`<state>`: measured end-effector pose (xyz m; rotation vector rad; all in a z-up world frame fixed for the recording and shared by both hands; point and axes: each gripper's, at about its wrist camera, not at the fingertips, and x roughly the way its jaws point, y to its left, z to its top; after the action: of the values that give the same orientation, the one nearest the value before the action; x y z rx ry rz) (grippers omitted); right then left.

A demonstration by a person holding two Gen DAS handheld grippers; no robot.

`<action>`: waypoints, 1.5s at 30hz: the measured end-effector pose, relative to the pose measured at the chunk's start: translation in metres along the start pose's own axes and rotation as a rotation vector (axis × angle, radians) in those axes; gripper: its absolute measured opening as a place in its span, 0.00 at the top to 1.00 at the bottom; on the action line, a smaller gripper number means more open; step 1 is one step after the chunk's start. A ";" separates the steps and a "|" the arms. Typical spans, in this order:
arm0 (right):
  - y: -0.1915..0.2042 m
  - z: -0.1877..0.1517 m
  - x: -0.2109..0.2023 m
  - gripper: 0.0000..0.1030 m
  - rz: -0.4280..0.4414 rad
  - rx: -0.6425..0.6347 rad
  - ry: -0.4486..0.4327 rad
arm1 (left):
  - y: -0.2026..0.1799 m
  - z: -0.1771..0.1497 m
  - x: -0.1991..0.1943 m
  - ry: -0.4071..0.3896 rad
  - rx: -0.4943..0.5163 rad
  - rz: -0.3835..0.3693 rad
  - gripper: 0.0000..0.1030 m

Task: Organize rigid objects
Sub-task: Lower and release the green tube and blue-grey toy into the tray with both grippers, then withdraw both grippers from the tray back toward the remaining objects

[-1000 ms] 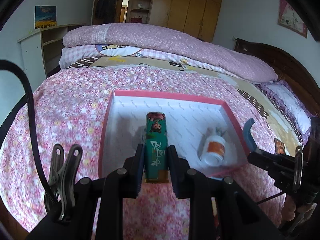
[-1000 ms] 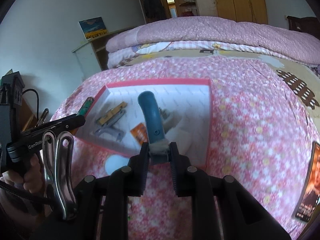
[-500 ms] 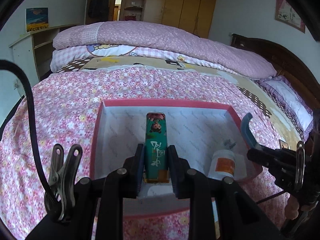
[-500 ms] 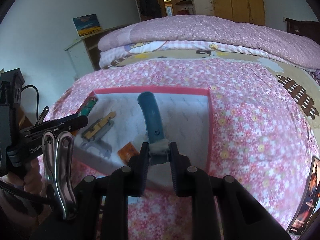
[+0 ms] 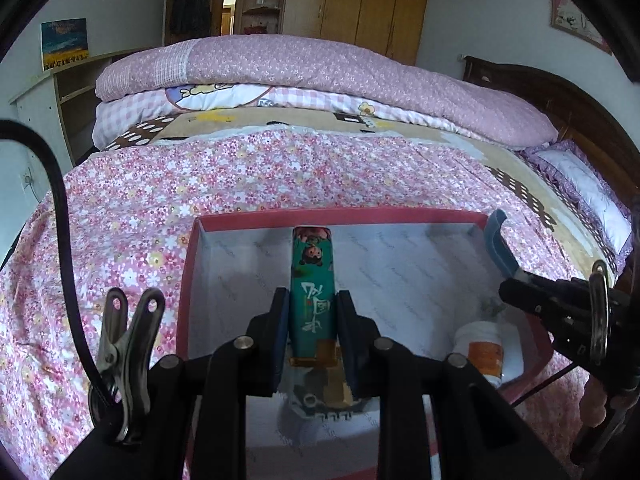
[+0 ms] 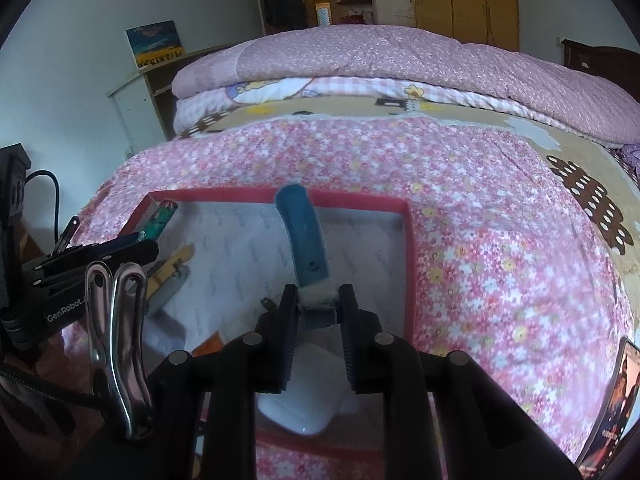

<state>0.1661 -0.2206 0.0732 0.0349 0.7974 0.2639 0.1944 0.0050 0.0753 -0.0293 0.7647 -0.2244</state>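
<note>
A red-rimmed box (image 5: 336,215) with a white inside lies on the flowered bedspread; it also shows in the right wrist view (image 6: 360,203). My left gripper (image 5: 313,320) is shut on a green printed box (image 5: 312,280) and holds it over the red box's near left part. My right gripper (image 6: 318,308) is shut on a blue curved handle (image 6: 304,236) and holds it over the box's right part; the handle (image 5: 496,242) shows in the left wrist view too. A white bottle with an orange label (image 5: 482,350) lies inside, near right.
A metal and yellow clamp-like tool (image 6: 168,276) and a white rounded object (image 6: 300,412) lie in the box. A folded pink quilt (image 5: 320,76) lies at the far end of the bed. A card (image 6: 616,400) lies on the bedspread at right. A dark headboard (image 5: 560,92) stands right.
Both grippers have moved forward over the red box with their objects still held. The box now sits closer and lower in both views.
</note>
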 end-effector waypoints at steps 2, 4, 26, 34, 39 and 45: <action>-0.001 0.001 0.004 0.80 0.003 0.000 0.005 | 0.001 0.000 0.003 0.006 -0.005 0.002 0.76; -0.002 0.002 0.007 0.80 0.009 0.000 0.011 | 0.002 0.001 0.007 0.016 -0.012 0.006 0.76; -0.007 -0.004 -0.010 0.44 0.024 0.068 -0.007 | -0.010 -0.006 -0.011 0.024 0.009 0.079 0.56; -0.007 -0.009 -0.034 0.40 0.062 0.088 -0.044 | -0.013 -0.017 -0.034 0.020 -0.019 0.073 0.56; -0.002 -0.019 -0.051 0.40 0.081 0.077 -0.057 | -0.017 -0.029 -0.047 0.025 -0.028 0.070 0.56; 0.003 -0.035 -0.066 0.40 0.103 0.072 -0.059 | -0.022 -0.043 -0.063 0.025 -0.030 0.070 0.56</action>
<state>0.0960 -0.2363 0.0955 0.1512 0.7472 0.3304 0.1166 -0.0012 0.0892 -0.0280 0.7928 -0.1469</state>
